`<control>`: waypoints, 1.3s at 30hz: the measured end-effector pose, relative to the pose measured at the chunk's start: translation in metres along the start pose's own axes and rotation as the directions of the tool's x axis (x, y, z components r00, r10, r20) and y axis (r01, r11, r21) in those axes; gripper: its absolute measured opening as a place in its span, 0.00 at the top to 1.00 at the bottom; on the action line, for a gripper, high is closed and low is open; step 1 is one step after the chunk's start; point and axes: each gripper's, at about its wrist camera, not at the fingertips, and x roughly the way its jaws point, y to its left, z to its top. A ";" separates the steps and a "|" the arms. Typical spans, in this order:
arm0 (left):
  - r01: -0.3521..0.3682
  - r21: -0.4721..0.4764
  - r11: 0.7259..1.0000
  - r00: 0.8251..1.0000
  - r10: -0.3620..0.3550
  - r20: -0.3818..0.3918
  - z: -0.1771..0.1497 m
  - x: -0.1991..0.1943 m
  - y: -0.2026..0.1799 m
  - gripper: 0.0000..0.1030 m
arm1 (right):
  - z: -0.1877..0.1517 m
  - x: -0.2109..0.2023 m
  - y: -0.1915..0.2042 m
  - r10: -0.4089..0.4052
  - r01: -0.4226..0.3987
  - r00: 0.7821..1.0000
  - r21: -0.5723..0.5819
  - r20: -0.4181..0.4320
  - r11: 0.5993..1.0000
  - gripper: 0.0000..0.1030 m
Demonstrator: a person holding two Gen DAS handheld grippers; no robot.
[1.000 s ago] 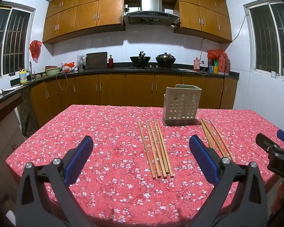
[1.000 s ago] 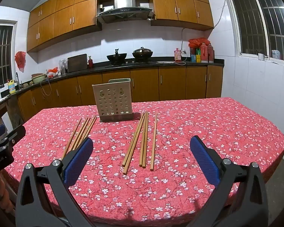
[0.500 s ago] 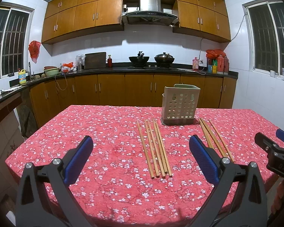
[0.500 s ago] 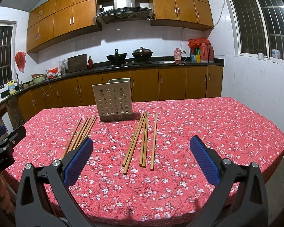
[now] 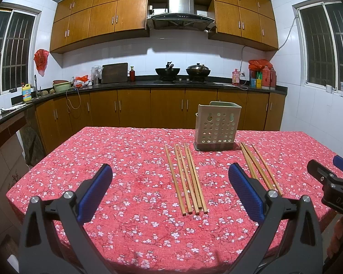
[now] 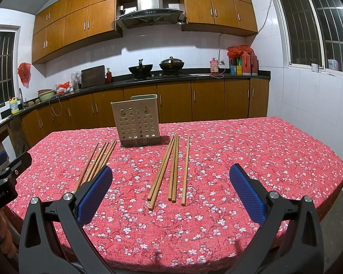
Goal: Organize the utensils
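A beige perforated utensil holder point(image 5: 217, 126) stands upright on the red floral tablecloth point(image 5: 125, 159); it also shows in the right wrist view point(image 6: 137, 123). Several wooden chopsticks lie in two groups in front of it: a left group point(image 5: 186, 178) and a right group point(image 5: 258, 166). In the right wrist view the left group point(image 6: 98, 162) and right group point(image 6: 171, 166) both show. My left gripper point(image 5: 170, 190) is open and empty above the near table edge, in line with the left group. My right gripper point(image 6: 170, 190) is open and empty, in line with the right group.
The table's near edge lies just under both grippers. Each gripper shows at the side of the other's view: the right one point(image 5: 331, 187), the left one point(image 6: 4, 178). Kitchen counters with woks point(image 5: 167, 70) and bottles run along the back wall.
Both grippers stay open and nearly still. The left wrist view has shifted very slightly, so the holder and chopsticks sit a little further left.
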 end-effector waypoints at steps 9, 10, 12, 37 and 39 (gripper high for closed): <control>0.000 0.000 1.000 1.000 0.000 0.000 0.000 0.000 0.000 0.04 | 0.001 0.000 0.000 0.001 -0.001 1.000 0.000 0.000 1.000 0.02; 0.000 0.000 1.000 1.000 0.000 -0.001 0.000 0.000 0.000 0.04 | 0.001 0.001 0.001 0.001 -0.001 1.000 0.000 0.000 1.000 0.02; 0.001 0.000 1.000 1.000 -0.001 0.000 0.000 0.000 0.000 0.04 | 0.001 0.001 0.001 0.001 -0.001 1.000 0.000 0.000 1.000 0.02; 0.000 0.000 1.000 1.000 0.000 -0.002 0.000 0.002 0.001 0.04 | 0.000 0.003 0.003 0.001 -0.001 1.000 0.000 -0.002 1.000 0.02; 0.000 -0.001 1.000 1.000 0.000 -0.003 0.000 0.003 0.001 0.04 | 0.000 0.003 0.003 0.001 -0.001 1.000 0.000 -0.003 1.000 0.02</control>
